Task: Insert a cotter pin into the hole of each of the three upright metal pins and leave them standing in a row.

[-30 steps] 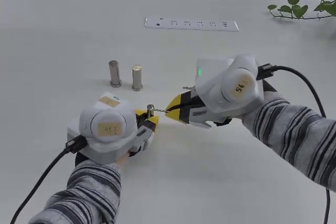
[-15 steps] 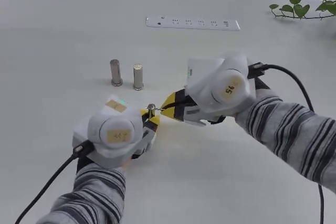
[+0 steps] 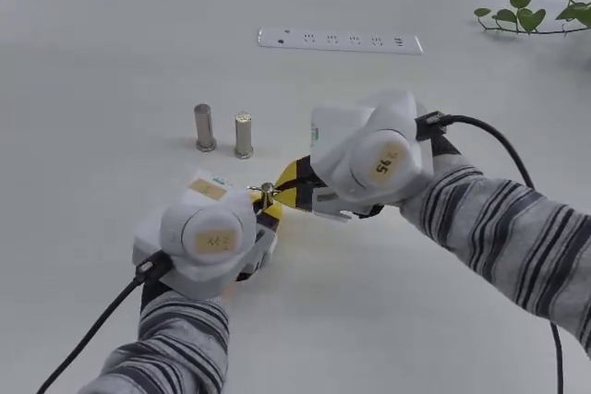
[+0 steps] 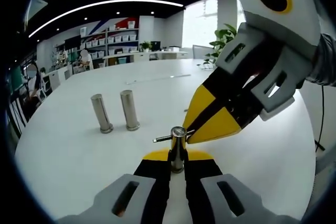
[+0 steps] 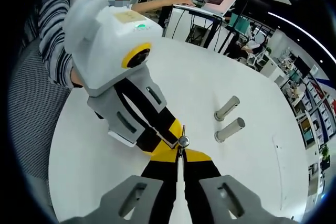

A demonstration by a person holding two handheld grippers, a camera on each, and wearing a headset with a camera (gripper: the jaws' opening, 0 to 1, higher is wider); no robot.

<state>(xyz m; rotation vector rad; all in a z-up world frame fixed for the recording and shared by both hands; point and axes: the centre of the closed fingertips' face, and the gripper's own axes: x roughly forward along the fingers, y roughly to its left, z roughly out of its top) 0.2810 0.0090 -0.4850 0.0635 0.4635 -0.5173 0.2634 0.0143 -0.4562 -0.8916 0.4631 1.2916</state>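
Jaws: left gripper (image 4: 177, 162) clamps a metal pin (image 4: 177, 145); right gripper (image 5: 180, 159) pinches the cotter pin (image 4: 161, 139).

Pin (image 3: 204, 128) (image 3: 244, 135) (image 3: 267, 191): three were counted. Cotter pin (image 4: 163, 139): one was counted. Two grippers were logged, left gripper (image 3: 266, 211) and right gripper (image 3: 284, 189). One power strip (image 3: 340, 41) and one plant (image 3: 545, 2) were noted.

Two upright grey metal pins (image 3: 204, 126) stand mid-table, a flat white power strip (image 3: 340, 41) well behind. Bare white tabletop (image 3: 102, 53) surrounds them.
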